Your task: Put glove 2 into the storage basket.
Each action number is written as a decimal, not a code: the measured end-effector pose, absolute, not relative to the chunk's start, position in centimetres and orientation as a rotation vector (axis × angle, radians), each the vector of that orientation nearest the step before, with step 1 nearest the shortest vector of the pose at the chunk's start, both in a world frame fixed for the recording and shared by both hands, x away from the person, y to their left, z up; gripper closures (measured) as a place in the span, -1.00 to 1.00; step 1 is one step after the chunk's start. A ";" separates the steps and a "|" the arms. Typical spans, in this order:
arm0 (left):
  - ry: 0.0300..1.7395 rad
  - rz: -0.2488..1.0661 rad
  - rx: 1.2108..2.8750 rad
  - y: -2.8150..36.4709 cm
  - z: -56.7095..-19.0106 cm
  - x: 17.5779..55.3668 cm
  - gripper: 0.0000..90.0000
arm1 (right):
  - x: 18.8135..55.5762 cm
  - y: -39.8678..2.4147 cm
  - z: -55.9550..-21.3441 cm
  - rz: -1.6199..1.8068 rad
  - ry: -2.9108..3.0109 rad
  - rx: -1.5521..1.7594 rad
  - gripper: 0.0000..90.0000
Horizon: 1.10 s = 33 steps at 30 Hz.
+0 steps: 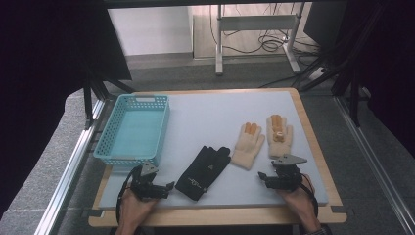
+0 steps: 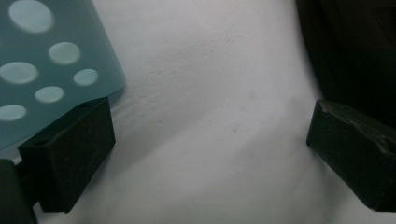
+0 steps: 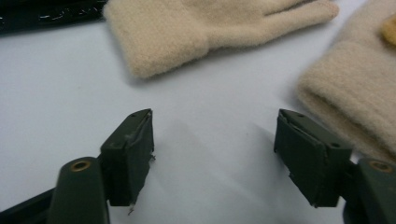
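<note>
A perforated blue plastic basket [image 1: 133, 128] sits at the table's [image 1: 205, 117] far left. Just in front of the basket, the left gripper [image 1: 164, 187] rests with jaws spread wide, holding nothing. Right of the basket lies a smooth black glove [image 1: 202, 172], then two fuzzy cream knit gloves [image 1: 247, 145] [image 1: 279, 135]. Near those cuffs, the right gripper [image 1: 264, 177] has its jaws apart, empty.

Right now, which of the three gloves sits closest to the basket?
The black glove. It lies just right of the blue basket, near the left gripper; the two beige gloves lie further right.
</note>
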<state>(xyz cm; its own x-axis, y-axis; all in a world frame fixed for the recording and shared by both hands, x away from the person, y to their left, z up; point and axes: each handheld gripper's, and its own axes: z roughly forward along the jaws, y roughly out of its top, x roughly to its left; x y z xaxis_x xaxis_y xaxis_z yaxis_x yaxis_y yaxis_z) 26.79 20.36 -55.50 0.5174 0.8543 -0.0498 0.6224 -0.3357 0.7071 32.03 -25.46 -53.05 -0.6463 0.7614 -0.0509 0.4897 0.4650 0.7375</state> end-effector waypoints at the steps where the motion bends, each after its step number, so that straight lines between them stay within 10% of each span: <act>1: 1.194 0.436 2.070 20.4 -55.5 26.7 -0.95 | 32.1 -25.4 -53.1 0.996 2.342 1.057 -0.43; 33: 1.054 0.325 2.080 13.8 -49.9 27.5 -0.98 | 32.1 -25.5 -53.2 0.986 2.326 1.081 -0.51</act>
<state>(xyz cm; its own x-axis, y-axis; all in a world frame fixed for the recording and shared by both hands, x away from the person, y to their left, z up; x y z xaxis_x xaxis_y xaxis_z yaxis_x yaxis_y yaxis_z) 27.49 13.81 -49.92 0.6256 0.7725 -0.1093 0.5769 -0.3638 0.7313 32.06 -25.45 -53.17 -0.6260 0.7780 -0.0529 0.5028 0.4546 0.7352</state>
